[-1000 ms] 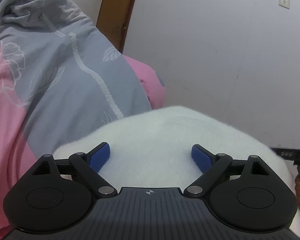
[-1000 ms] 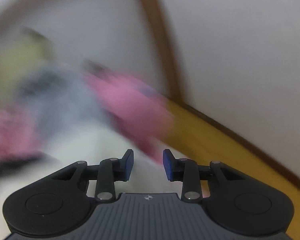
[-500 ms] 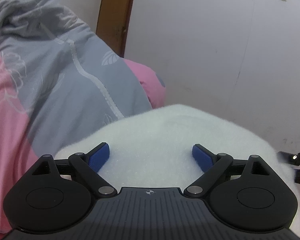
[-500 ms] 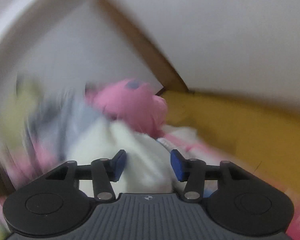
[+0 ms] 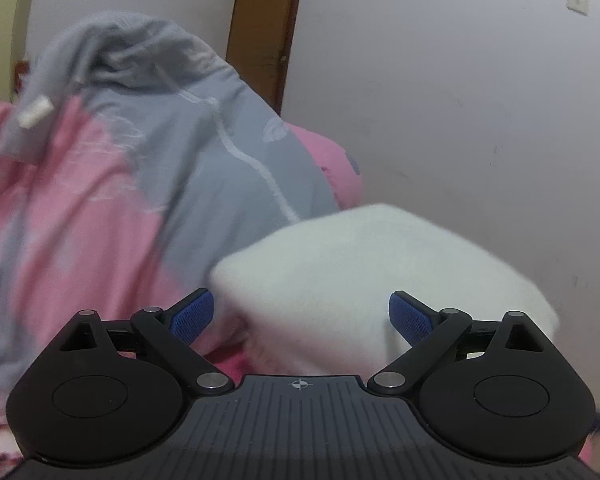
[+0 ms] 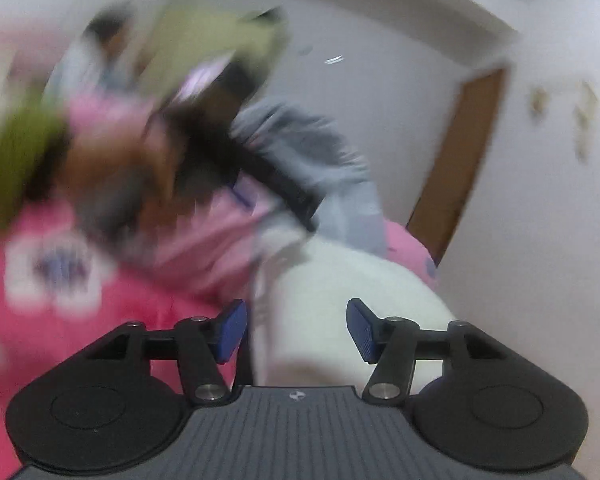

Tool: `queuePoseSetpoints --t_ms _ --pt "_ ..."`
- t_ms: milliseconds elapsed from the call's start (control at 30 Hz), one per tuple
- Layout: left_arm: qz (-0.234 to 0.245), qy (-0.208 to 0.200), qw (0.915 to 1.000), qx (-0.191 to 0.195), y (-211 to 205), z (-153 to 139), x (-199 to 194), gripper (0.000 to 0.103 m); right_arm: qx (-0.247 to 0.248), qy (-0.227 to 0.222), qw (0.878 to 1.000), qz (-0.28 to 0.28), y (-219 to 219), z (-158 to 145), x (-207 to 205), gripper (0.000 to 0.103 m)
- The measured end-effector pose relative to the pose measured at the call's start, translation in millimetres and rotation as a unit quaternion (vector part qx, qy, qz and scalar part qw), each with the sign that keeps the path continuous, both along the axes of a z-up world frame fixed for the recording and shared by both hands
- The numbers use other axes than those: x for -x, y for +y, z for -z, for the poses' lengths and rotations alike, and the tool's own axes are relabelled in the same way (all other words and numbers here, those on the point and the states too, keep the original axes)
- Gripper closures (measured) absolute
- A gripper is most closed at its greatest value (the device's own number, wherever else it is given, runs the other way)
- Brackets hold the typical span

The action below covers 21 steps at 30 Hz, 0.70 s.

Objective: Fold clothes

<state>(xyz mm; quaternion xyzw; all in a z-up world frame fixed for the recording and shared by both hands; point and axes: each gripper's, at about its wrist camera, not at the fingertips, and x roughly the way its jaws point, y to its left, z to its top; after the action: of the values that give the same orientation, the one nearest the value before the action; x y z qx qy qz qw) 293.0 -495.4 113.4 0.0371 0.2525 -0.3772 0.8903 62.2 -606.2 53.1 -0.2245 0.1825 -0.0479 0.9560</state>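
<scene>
- The left tool [image 5: 300, 316] hangs with its jaws spread wide and released, blue pads [image 5: 190, 316] clear of any cloth; nothing is gripped.
- A white fleece [image 5: 380, 264], folded into a thick bundle, lies directly ahead of the left tool, its near edge showing between the spread pads without touching either.
- Behind the fleece, a grey-and-pink quilt [image 5: 204, 168] is heaped to the left, rising against a pale wall [image 5: 460, 100]; a brown door frame [image 5: 264, 20] stands behind the heap.
- The right tool [image 6: 296, 328] has its jaws opening; the white fleece [image 6: 340, 280] sits in front of the gap, but the pads are not pressing on it.
- The right wrist view is heavily smeared: pink cloth [image 6: 100, 300] fills the lower left, with grey cloth [image 6: 320, 152] above the fleece and a yellow-green shape [image 6: 204, 48] at upper left, too blurred to identify.
- The brown door frame [image 6: 460, 152] shows at right in that view, tilted, against the wall [image 6: 540, 240].
</scene>
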Motion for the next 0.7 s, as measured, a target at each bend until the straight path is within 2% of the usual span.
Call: queuePoseSetpoints --t_ms 67,133,167,300,433,567,633,700 --pt "0.015 -0.025 0.9993 -0.025 21.1 -3.2 20.5 0.008 0.021 0.025 0.997 0.069 -9.2 6.0 -16.2 0.045" --pt "0.027 -0.052 0.9975 -0.038 48.5 -5.8 45.0 0.007 -0.016 0.017 0.994 0.109 -19.8 -4.3 -7.1 0.046" --pt "0.034 -0.058 0.9971 -0.036 62.5 -6.9 55.4 0.006 -0.026 0.008 0.991 0.13 -19.2 -10.9 2.3 0.05" --pt "0.044 -0.057 0.9972 -0.021 118.7 -10.2 97.0 0.004 -0.051 -0.025 0.981 0.186 -13.8 -30.4 80.3 0.051" --pt "0.051 -0.028 0.9982 0.015 166.9 -9.5 138.5 0.002 -0.155 -0.048 0.968 0.191 12.6 -53.5 141.8 0.049" --pt "0.048 -0.01 0.9975 0.05 205.8 -5.5 181.8 0.0 -0.306 -0.067 0.937 0.156 38.0 -70.7 198.7 0.043" --pt "0.052 -0.004 0.9972 0.055 220.4 -3.8 199.3 0.0 -0.354 -0.071 0.923 0.134 53.7 -77.3 219.3 0.04" --pt "0.053 -0.004 0.9968 0.059 234.9 -2.8 215.6 0.0 -0.378 -0.078 0.914 0.122 71.1 -84.1 235.9 0.028"
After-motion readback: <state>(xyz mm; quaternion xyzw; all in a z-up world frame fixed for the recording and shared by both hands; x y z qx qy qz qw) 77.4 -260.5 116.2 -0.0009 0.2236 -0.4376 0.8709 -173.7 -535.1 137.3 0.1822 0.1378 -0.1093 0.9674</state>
